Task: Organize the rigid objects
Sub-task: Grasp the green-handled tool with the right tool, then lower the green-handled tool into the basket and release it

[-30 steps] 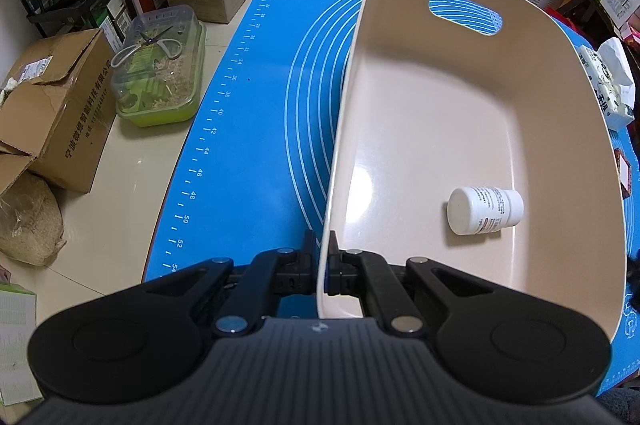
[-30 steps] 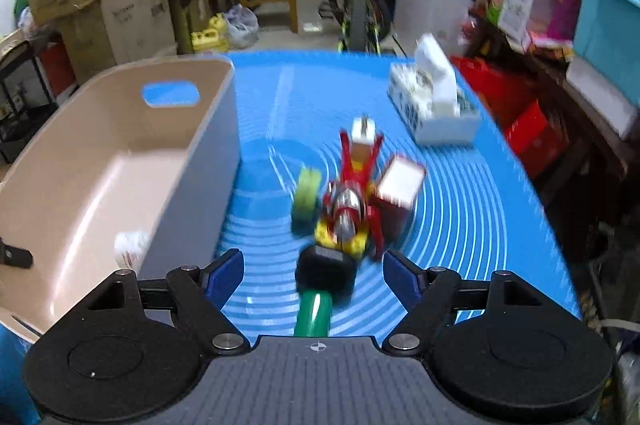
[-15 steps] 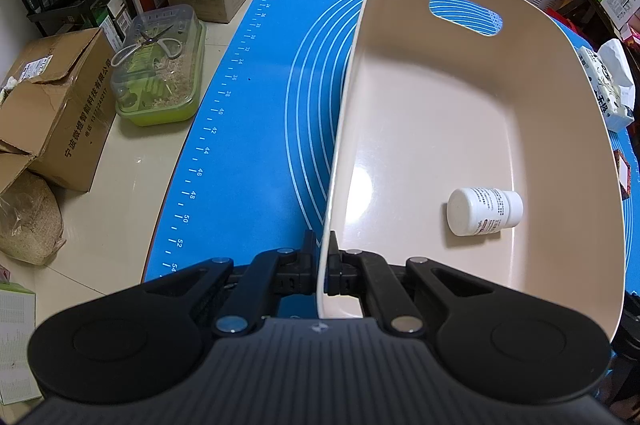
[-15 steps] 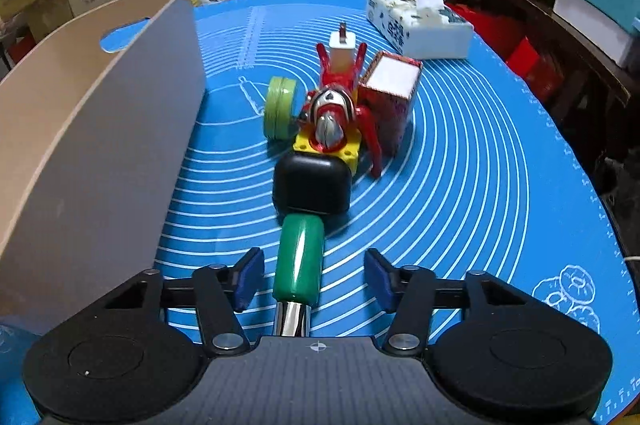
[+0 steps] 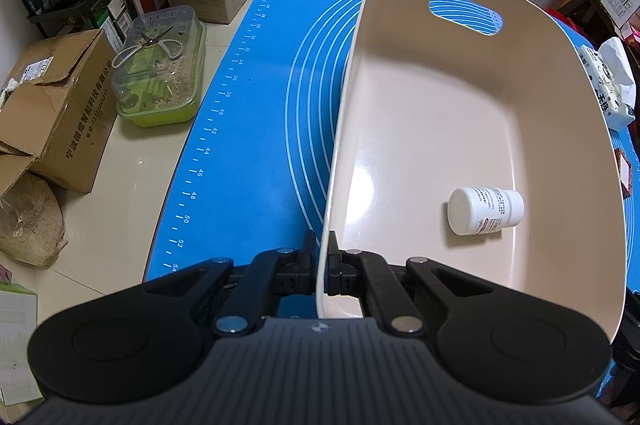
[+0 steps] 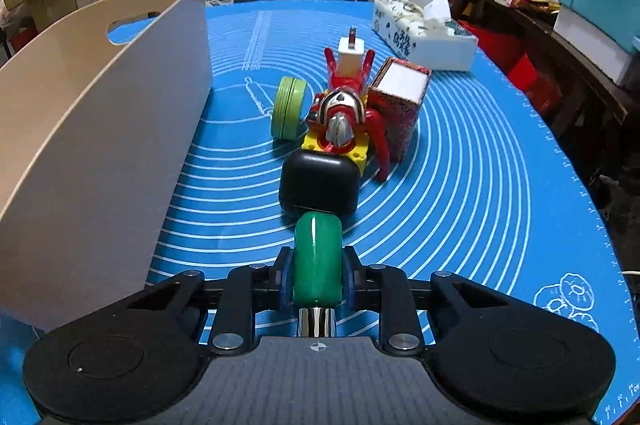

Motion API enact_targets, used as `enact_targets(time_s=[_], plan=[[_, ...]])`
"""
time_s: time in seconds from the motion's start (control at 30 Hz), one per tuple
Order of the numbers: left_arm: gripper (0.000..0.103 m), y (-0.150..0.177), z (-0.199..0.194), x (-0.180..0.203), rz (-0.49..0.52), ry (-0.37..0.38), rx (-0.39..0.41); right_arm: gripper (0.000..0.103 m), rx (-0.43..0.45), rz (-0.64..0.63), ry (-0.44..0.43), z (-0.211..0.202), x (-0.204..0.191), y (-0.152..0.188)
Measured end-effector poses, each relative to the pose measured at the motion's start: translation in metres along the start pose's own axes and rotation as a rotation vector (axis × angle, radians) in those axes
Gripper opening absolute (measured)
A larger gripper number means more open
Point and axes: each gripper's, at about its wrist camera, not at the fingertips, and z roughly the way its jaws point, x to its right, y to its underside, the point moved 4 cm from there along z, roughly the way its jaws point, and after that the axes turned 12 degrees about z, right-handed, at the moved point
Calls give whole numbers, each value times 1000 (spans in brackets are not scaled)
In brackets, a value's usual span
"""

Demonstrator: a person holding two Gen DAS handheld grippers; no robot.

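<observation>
My left gripper (image 5: 324, 265) is shut on the near wall of a beige bin (image 5: 440, 113), which stands on the blue mat (image 5: 256, 145). Inside the bin a white pill bottle (image 5: 484, 211) lies on its side. My right gripper (image 6: 318, 277) is closing on the green handle (image 6: 318, 257) of a metal-shafted tool lying on the mat, and both pads touch it. Just beyond it sit a black case (image 6: 319, 187), a red toy figure (image 6: 340, 113), a green round tin (image 6: 289, 107), a red box (image 6: 400, 101) and a white charger plug (image 6: 351, 55).
The bin's outer wall (image 6: 100, 145) rises close to the left of the right gripper. A tissue box (image 6: 424, 33) stands at the mat's far right. On the floor to the left are a cardboard box (image 5: 52, 105) and a green container with scissors (image 5: 160, 77).
The right gripper came down over the green handle and its jaws narrowed from wide apart until the pads met it. The left gripper and the bin stayed still.
</observation>
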Motion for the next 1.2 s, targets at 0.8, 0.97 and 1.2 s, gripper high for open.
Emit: enact_targets(time_s=[0.8, 0.97, 1.2], plan=[[5, 0, -1, 2, 4, -8, -4, 34, 281, -46, -200, -96, -69, -97], [5, 0, -1, 4, 13, -16, -5, 34, 288, -114, -235, -97, -103, -102], [5, -1, -1, 6, 23, -23, -7, 34, 224, -218, -251, -78, -144, -98]])
